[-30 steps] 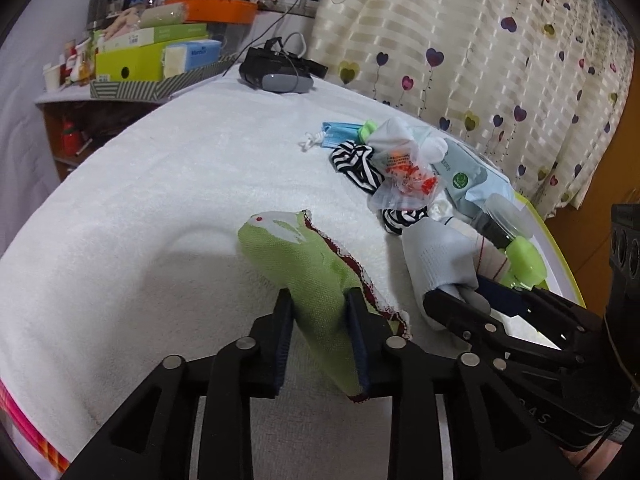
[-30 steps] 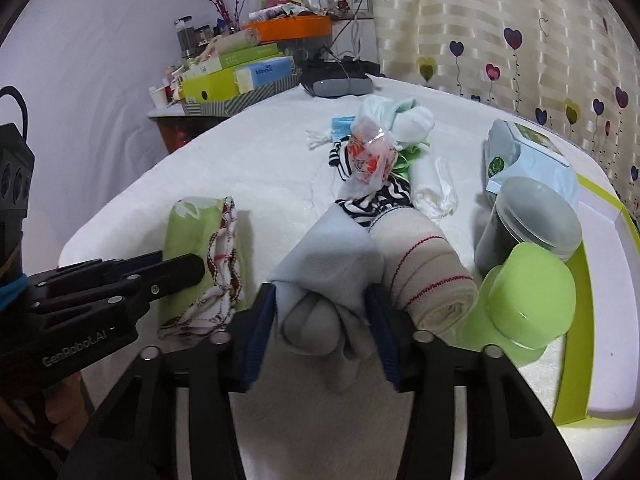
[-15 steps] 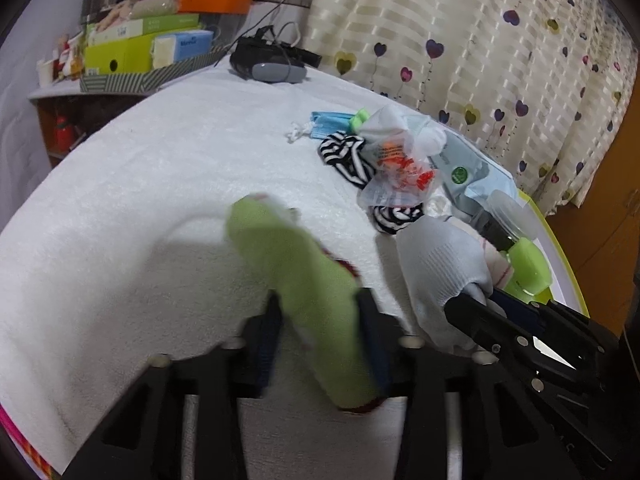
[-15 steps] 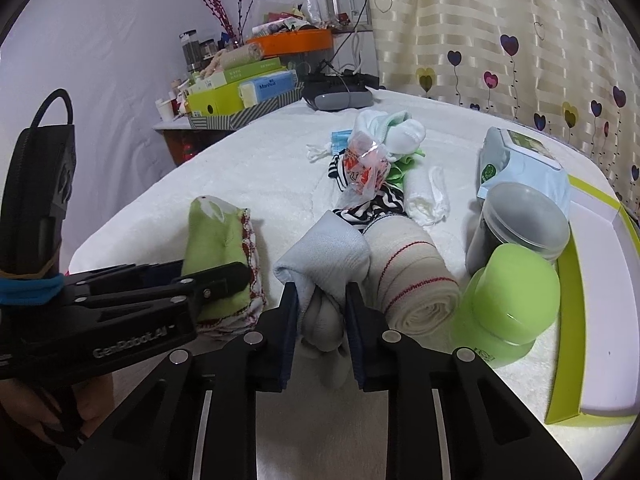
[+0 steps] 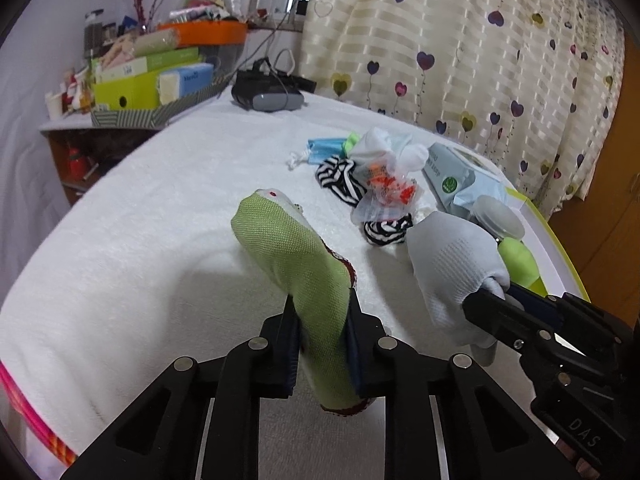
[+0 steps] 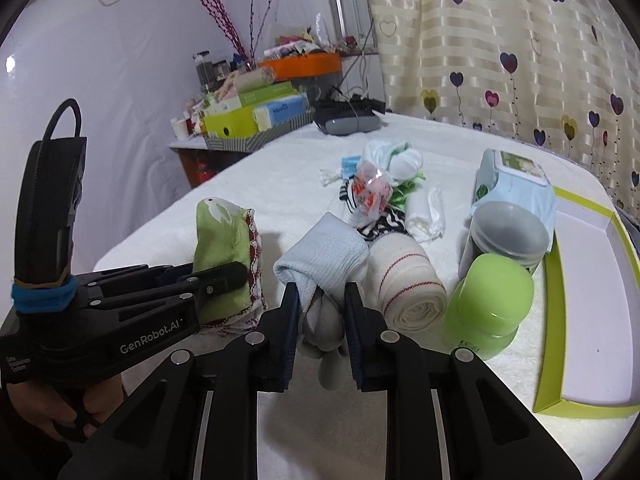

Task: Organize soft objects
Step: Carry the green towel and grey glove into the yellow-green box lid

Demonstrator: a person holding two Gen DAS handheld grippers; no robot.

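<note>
My left gripper (image 5: 320,336) is shut on a folded green cloth (image 5: 296,264) with red-and-white trim and holds it lifted above the white table; it also shows in the right wrist view (image 6: 224,248). My right gripper (image 6: 322,312) is shut on a rolled pale grey sock (image 6: 324,264), also raised, seen in the left wrist view (image 5: 452,264). A cream rolled sock with red stripes (image 6: 408,284) lies beside it on the table. A striped black-and-white sock (image 5: 340,180), white socks (image 6: 400,160) and a plastic bag (image 5: 384,196) lie further back.
A green-rimmed white tray (image 6: 552,320) lies at the right. A green bottle (image 6: 492,304), a grey-lidded jar (image 6: 508,236) and a wipes pack (image 6: 516,176) stand next to it. A headset (image 5: 268,96) and a box-laden side table (image 5: 132,92) are at the back.
Both grippers have risen off the table, each carrying its item. The right gripper closed tighter on the grey sock. The green cloth now stands up off the surface.
</note>
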